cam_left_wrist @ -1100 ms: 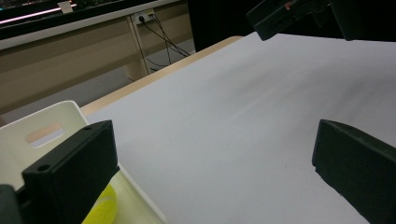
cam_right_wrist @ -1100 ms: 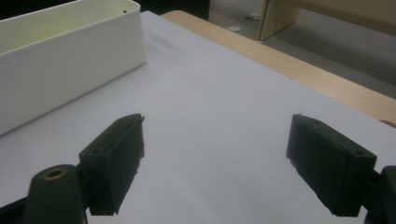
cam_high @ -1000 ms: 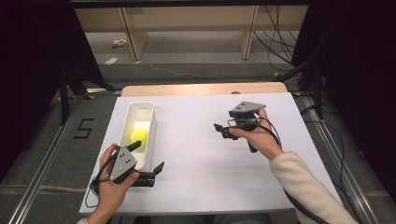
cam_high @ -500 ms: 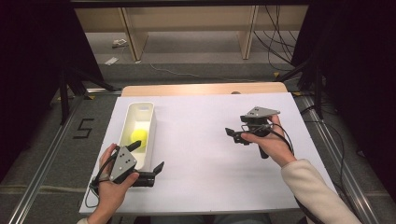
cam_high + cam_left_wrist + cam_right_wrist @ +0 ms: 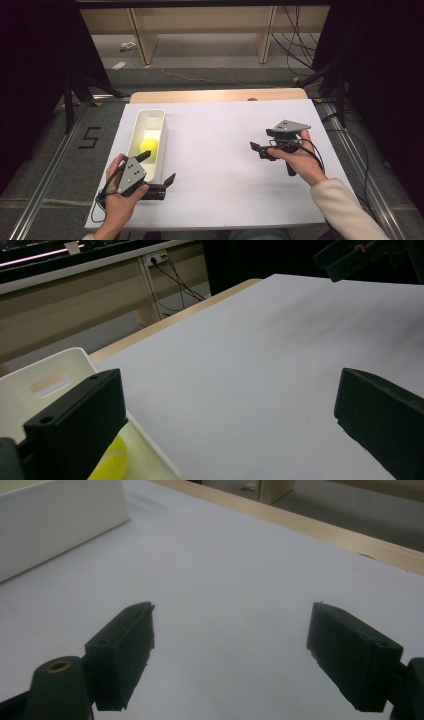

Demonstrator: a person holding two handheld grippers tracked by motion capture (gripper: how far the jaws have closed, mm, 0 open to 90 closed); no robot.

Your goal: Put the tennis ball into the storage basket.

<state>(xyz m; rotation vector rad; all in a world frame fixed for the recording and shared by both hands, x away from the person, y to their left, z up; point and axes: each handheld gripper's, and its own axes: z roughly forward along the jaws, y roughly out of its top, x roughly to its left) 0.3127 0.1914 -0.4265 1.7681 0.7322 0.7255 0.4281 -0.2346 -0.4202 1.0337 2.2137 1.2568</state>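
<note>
One gripper (image 5: 258,149) shifted right, ball (image 5: 148,146) unmoved

The table (image 5: 220,150) is seen from above; low along it from each gripper; the bin (image 5: 148,131) is shared

The smooth, matt white sheet covering the counter (image 5: 220,150) looks like paper or laminate, with a pale wood edge at the frame's upper middle. The long white bin (image 5: 157,125) at left looks like smooth, faintly glossy plastic; the yellow ball (image 5: 148,146) inside looks fuzzy. Each black tool's jaws look like matt plastic, under a dull grey plate.
</note>
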